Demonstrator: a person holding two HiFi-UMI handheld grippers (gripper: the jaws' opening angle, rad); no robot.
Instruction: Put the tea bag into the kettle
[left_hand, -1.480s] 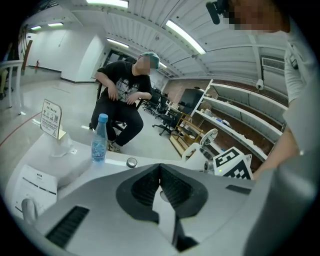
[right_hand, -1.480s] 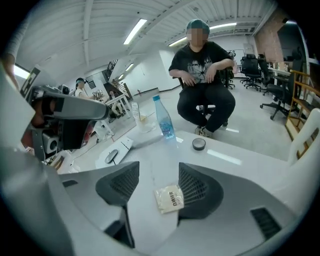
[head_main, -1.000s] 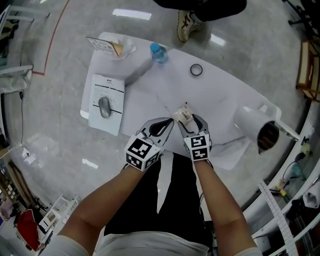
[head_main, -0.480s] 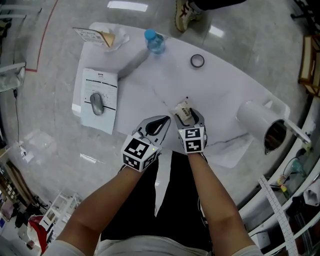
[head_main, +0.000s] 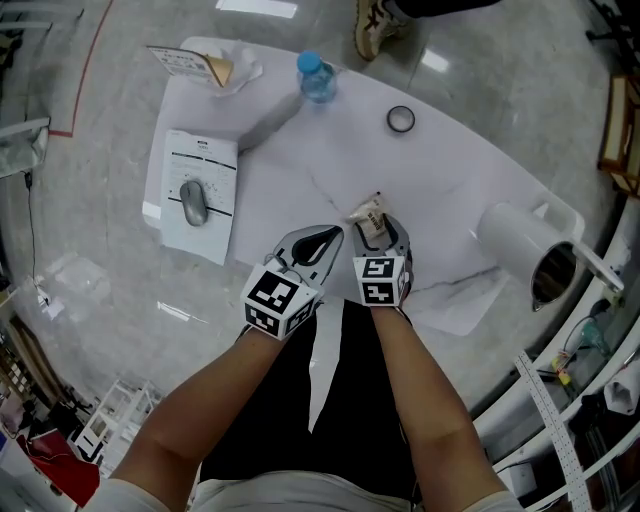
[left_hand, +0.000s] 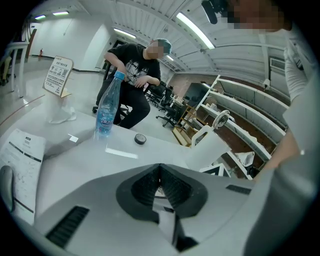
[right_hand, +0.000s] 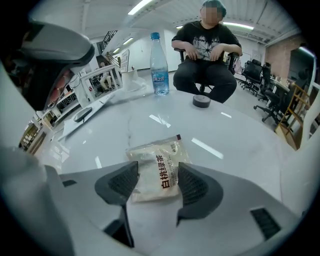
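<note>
On the white table (head_main: 300, 160), the tea bag (right_hand: 152, 160) lies flat between our right gripper's (right_hand: 158, 175) parted jaws, ungrasped. Our left gripper (left_hand: 160, 170), clenched empty, has eased aside. The kettle (head_main: 515, 245) waits well apart.

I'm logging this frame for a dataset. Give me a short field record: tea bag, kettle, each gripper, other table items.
tea bag: flat on the white table, near the person
right gripper: jaws apart, straddling the tea bag
left gripper: jaws together, nothing between them
kettle: white, at the table's right end, mouth open
other items: water bottle, tape roll, mouse on a paper sheet
task stage: tea bag not yet in the kettle
</note>
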